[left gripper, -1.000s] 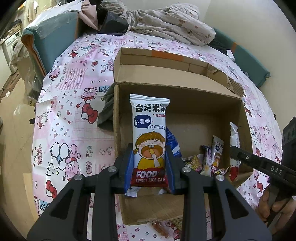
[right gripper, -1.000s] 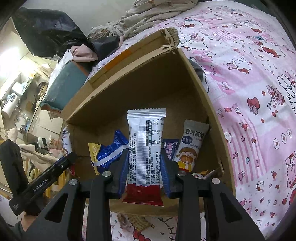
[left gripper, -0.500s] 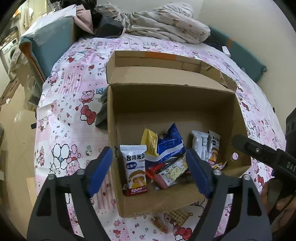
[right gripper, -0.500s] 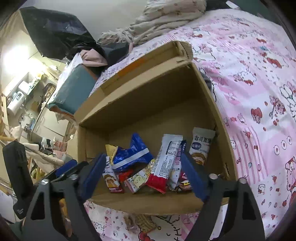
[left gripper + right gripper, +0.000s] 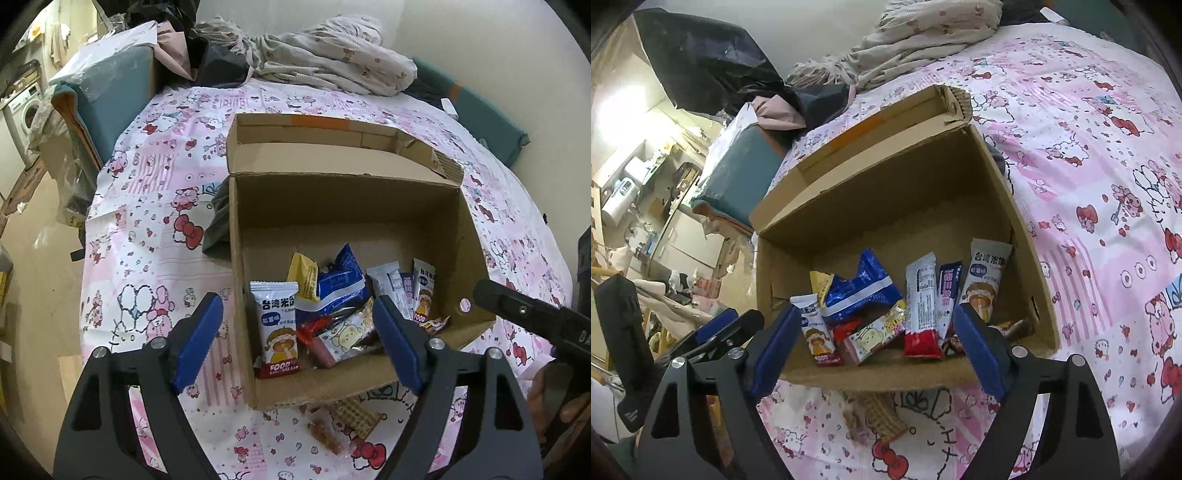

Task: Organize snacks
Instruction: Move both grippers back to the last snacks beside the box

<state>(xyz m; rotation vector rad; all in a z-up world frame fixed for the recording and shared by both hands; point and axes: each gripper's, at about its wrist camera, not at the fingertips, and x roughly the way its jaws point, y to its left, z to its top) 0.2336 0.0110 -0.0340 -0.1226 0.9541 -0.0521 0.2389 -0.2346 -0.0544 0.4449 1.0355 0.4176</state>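
A bed covered by a pink cartoon-print sheet (image 5: 155, 206) fills the scene, with a crumpled floral blanket (image 5: 332, 62) heaped at its far end. An open cardboard box (image 5: 343, 206) sits on the sheet, flaps raised at the far side. Snack packets lie piled along its near wall: a dark blue pouch (image 5: 340, 284) against a yellow packet (image 5: 303, 275) in the middle, a white rice-cake packet (image 5: 277, 328) propped upright at one end, a second rice-cake packet (image 5: 985, 280) leaning on the opposite wall, and a white packet with a red end (image 5: 921, 306) slanted between them. A wafer-patterned snack (image 5: 356, 415) lies outside on the sheet, just beside the box's near wall. The left gripper (image 5: 295, 343) hovers over the near edge, its blue-padded jaws spread wide and holding nothing. The right gripper (image 5: 875, 350) likewise stands wide apart and empty, the packets visible between its fingers without contact.
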